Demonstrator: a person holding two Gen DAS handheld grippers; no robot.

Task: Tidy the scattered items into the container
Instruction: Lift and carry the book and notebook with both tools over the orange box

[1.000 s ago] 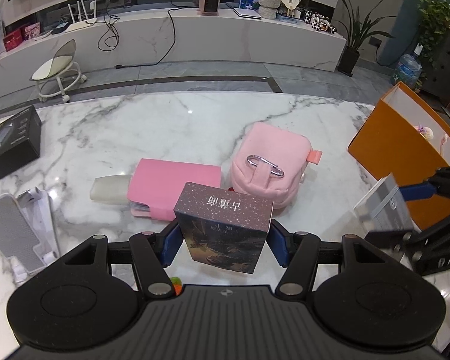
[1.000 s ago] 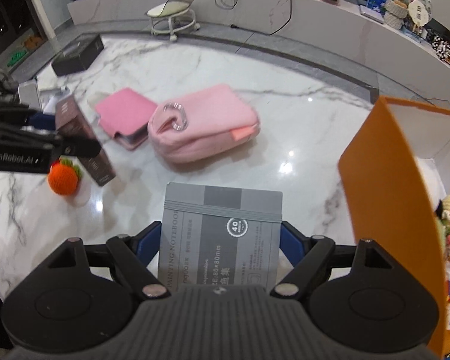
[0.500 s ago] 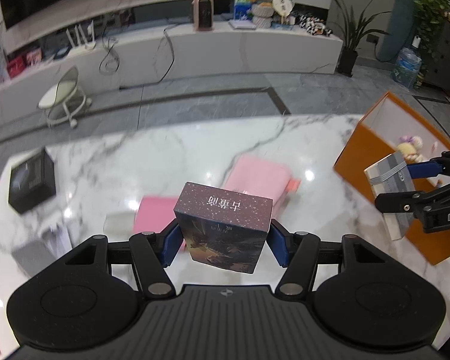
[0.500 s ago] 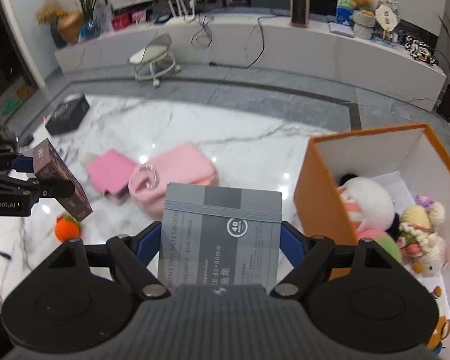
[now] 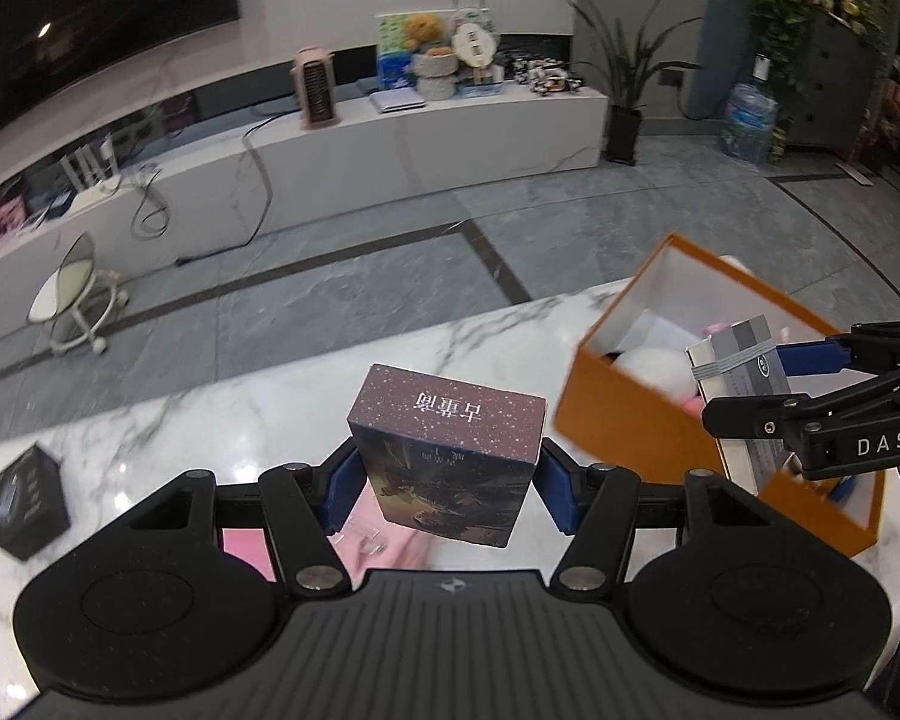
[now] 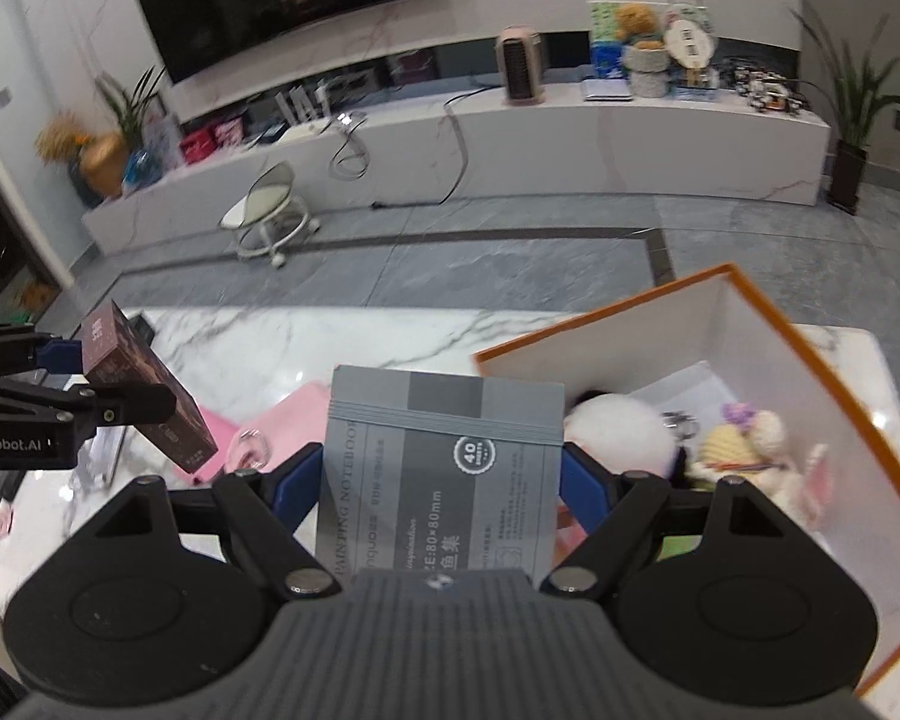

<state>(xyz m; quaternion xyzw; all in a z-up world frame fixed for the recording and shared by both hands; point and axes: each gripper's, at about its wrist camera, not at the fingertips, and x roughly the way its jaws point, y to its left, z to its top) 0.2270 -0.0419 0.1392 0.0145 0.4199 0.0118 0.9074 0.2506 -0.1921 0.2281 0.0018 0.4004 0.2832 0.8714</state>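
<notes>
Over table: our left gripper (image 5: 447,480) pinches dark box (image 5: 447,444).
Right gripper (image 6: 441,480): pinches grey notebook (image 6: 441,468) near orange container (image 6: 810,360).
Risk: we judge both loads could collide at its rim.

Two grippers show: the left gripper (image 5: 444,474) and the right gripper (image 6: 441,480). Each clamps one item: one dark starry box (image 5: 450,450) and one grey notebook (image 6: 444,468).

On the one marble table (image 5: 210,420) stands one orange container (image 6: 810,360). Inside it sit one white fluffy ball (image 6: 618,432) and one knitted doll (image 6: 750,450); anything beneath them is hidden.

Loose on the table: one black box (image 5: 27,501), one pink pouch (image 6: 282,420) and one flat pink case (image 6: 216,426).

On the floor beyond, one stool (image 6: 270,210). On the long ledge, one pink heater (image 6: 519,63) and one teddy bear (image 6: 636,21).
</notes>
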